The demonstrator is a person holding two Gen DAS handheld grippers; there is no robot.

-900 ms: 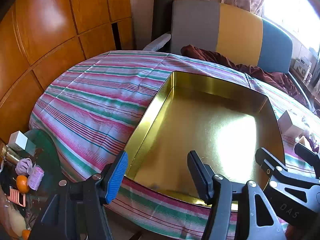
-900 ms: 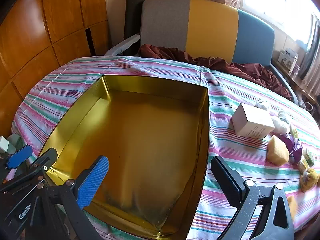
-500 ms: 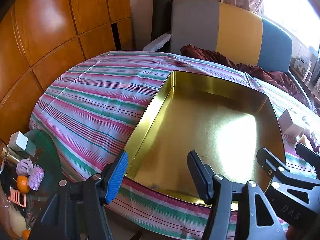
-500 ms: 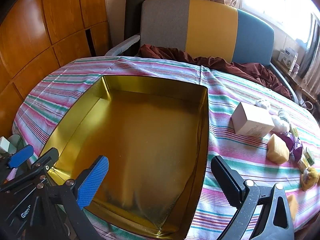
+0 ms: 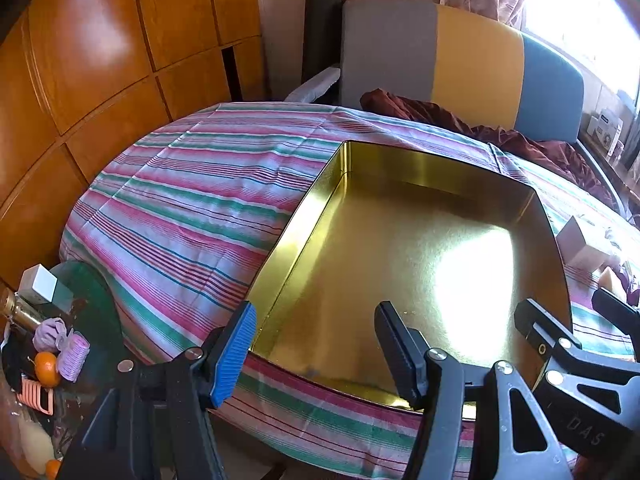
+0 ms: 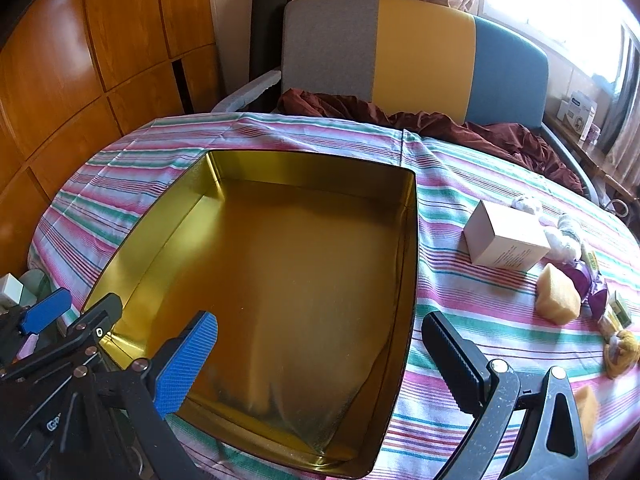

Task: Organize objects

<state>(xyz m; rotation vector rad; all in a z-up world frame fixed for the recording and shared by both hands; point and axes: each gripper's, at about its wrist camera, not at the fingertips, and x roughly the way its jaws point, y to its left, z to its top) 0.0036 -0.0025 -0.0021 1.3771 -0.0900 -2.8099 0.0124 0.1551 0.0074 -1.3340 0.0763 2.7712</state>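
**Hovering over the gold tin, both claws empty**

Hovering at the near edge of the tin [image 6: 280,280], we hold a gripper in each hand, both tilted down toward it. The tin is a wide, shallow gold tray with nothing in it, sitting on the striped cloth [image 5: 192,200] that covers the table.

Our right gripper [image 6: 320,356] stands wide apart, its blue pad over the tin's near floor and its black pad just outside the tin's right wall; nothing is between them. Our left gripper [image 5: 312,348] is partly apart, also holding nothing, its blue pad over the cloth just left of the tin's near corner and its black pad over the tin's floor.

The things to sort lie on the cloth to the right of the tin. Nearest it is a white box [image 6: 504,240]. Further right sit a yellow sponge [image 6: 558,300], a purple wrapper [image 6: 592,292] touching it, and some white tufts [image 6: 560,232] beyond the box. A yellow yarn ball [image 6: 620,348] lies near the cloth's right edge.

Behind the tin, past the table, stands a chair [image 6: 420,48] with dark red cloth [image 6: 400,116] heaped on its seat.
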